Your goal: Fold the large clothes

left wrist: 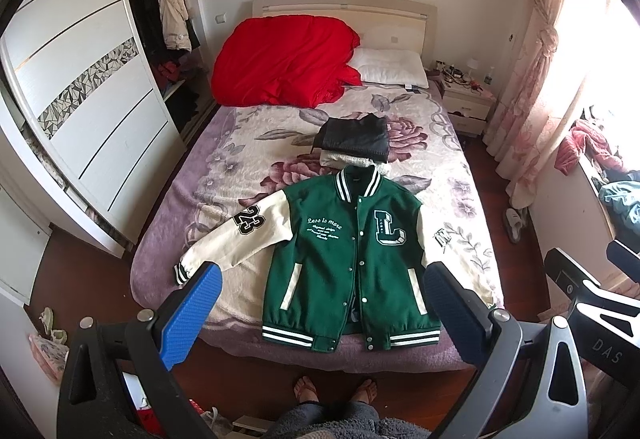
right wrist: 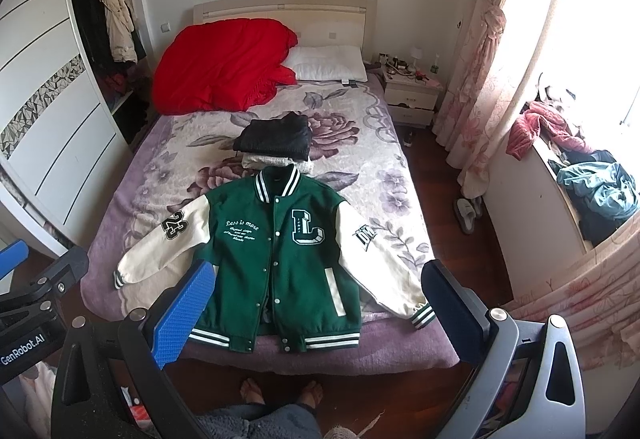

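A green varsity jacket (left wrist: 340, 259) with cream sleeves lies flat, face up and buttoned, at the foot of the bed; it also shows in the right wrist view (right wrist: 280, 259). Both sleeves are spread outward. My left gripper (left wrist: 322, 275) is open and empty, held above the foot of the bed, apart from the jacket. My right gripper (right wrist: 318, 275) is open and empty at a similar height. Its frame shows at the right edge of the left wrist view (left wrist: 592, 291).
A stack of folded dark and cream clothes (left wrist: 356, 143) lies beyond the jacket's collar. A red duvet (left wrist: 280, 59) and white pillow (left wrist: 390, 67) lie at the head. The floral blanket (left wrist: 224, 167) covers the bed. A wardrobe (left wrist: 80, 111) stands left, a nightstand (left wrist: 466, 105) right. My feet (left wrist: 336, 391) are at the bed's foot.
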Demonstrator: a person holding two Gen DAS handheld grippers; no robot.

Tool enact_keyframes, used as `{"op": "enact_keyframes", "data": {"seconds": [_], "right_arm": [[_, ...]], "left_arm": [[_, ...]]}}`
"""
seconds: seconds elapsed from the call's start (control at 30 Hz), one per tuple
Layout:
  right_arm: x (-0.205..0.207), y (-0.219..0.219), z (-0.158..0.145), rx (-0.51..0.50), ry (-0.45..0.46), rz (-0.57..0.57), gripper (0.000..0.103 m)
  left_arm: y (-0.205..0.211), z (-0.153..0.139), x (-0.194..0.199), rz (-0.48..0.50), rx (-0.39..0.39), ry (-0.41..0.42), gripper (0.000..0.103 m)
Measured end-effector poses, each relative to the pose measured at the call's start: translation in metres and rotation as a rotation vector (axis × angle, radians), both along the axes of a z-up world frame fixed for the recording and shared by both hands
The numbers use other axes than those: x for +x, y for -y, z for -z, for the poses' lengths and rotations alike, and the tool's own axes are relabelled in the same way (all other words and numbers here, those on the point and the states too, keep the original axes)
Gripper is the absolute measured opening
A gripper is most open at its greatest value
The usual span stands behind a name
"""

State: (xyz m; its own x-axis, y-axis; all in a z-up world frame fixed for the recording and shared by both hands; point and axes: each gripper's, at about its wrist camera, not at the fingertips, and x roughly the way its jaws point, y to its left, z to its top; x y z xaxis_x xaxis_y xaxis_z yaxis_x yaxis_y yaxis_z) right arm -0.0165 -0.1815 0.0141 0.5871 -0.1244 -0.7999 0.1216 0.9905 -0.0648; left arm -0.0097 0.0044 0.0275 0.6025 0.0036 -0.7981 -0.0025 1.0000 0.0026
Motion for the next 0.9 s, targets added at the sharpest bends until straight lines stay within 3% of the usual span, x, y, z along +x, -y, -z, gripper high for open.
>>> {"op": "enact_keyframes", "data": {"seconds": [0.73,0.9], "right_arm": [[0.000,-0.002,-0.010,0.005,0.014,0.010,0.103],[0.020,0.012,0.003,0.086,0.035,0.047,0.103]], "left_arm": [[-0.009,0.005,0.001,0.012,-0.007,0.028,0.103],[-0.015,0.026,0.019,0.012,0.003,0.105,0.103]]}}
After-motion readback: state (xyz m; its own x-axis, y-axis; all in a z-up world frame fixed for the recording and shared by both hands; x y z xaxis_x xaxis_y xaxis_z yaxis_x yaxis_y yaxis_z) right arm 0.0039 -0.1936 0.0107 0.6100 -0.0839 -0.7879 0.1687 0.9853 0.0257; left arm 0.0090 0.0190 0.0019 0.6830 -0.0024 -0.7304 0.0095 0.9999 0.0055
